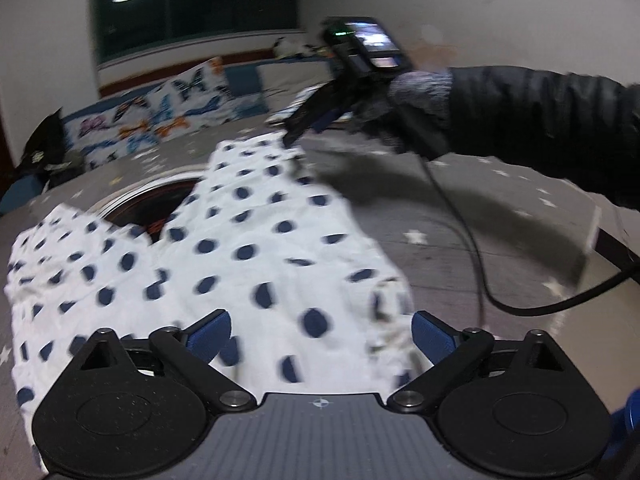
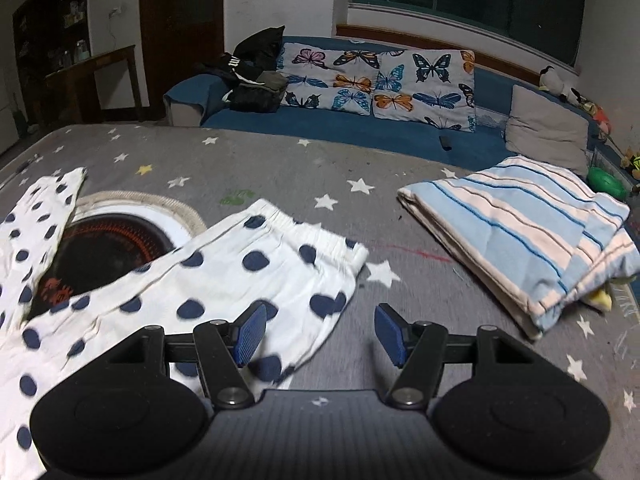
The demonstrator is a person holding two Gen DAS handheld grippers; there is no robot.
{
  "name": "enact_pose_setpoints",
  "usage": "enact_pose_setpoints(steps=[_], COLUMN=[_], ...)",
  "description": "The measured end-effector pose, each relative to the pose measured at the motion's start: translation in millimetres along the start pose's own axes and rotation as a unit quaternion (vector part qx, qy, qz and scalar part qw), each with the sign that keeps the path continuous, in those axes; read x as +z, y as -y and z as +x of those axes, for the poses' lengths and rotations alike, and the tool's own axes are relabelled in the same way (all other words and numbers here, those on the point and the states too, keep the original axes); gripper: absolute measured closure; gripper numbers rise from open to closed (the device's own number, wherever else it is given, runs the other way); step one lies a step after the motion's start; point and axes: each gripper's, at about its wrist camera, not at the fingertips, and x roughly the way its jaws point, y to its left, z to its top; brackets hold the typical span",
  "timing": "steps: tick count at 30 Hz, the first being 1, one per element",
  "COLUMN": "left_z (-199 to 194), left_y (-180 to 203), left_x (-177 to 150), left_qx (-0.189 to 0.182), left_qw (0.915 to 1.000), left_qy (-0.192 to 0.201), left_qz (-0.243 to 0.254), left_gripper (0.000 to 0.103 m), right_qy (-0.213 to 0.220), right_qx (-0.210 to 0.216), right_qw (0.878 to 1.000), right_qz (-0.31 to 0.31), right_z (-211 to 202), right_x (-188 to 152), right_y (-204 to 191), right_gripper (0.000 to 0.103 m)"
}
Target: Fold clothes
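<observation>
A grey star-printed mat (image 1: 460,216) covers the floor of a dim room, a dark window high on the wall behind, and here is the left wrist view, blurred. The white polka-dot trousers (image 1: 248,256) lie spread across the mat, partly covering a round dark patch with a pale rim (image 1: 160,196). The left gripper (image 1: 322,334) hangs low over the near part of the cloth, blue pads spread wide, nothing pinched between them. Across the mat, the right gripper (image 1: 294,134) comes in from the right on a dark-sleeved arm (image 1: 540,116), its tip right at the far edge of the trousers; whether it touches the cloth I cannot tell from here. A black cable (image 1: 476,256) trails down from it over the mat. Butterfly-print cushions (image 1: 160,116) sit beyond.

Now the right wrist view, much sharper. The same mat (image 2: 280,160), a blue sofa (image 2: 360,128) behind it with the butterfly cushions (image 2: 376,80), a grey cushion (image 2: 548,132) and a heap of dark clothes (image 2: 252,76). The trousers (image 2: 224,280) lie with the elastic waistband (image 2: 316,236) toward the sofa, one leg (image 2: 44,208) off to the left past the round patch (image 2: 116,240). The right gripper (image 2: 318,334) hovers over the waist corner, jaws partly apart, empty: the left pad (image 2: 250,332) is over cloth, the right pad (image 2: 390,332) over bare mat. To the right, well apart, rests a folded striped cloth (image 2: 520,236).
</observation>
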Motion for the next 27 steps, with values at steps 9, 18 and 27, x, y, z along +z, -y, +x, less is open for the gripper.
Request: enact_pose_setpoints(steps=[9, 18, 27], left_z=[10, 29, 27], left_y=[40, 37, 15], left_x=[-7, -6, 0], left_qx=[-0.043, -0.037, -0.049], left_qw=[0.9968, 0.9971, 0.9980], left_qy=[-0.013, -0.033, -0.037], left_qz=[0.066, 0.057, 0.017], left_gripper=[0.032, 0.060, 0.090], right_qy=[0.002, 0.003, 0.009], right_qx=[-0.003, -0.002, 0.007], right_qw=[1.000, 1.000, 0.999], right_qz=[-0.001, 0.019, 0.044], right_z=[-23, -23, -1], right_x=[-16, -23, -14], right_y=[2, 15, 18], right_gripper=[0.041, 0.041, 0.044])
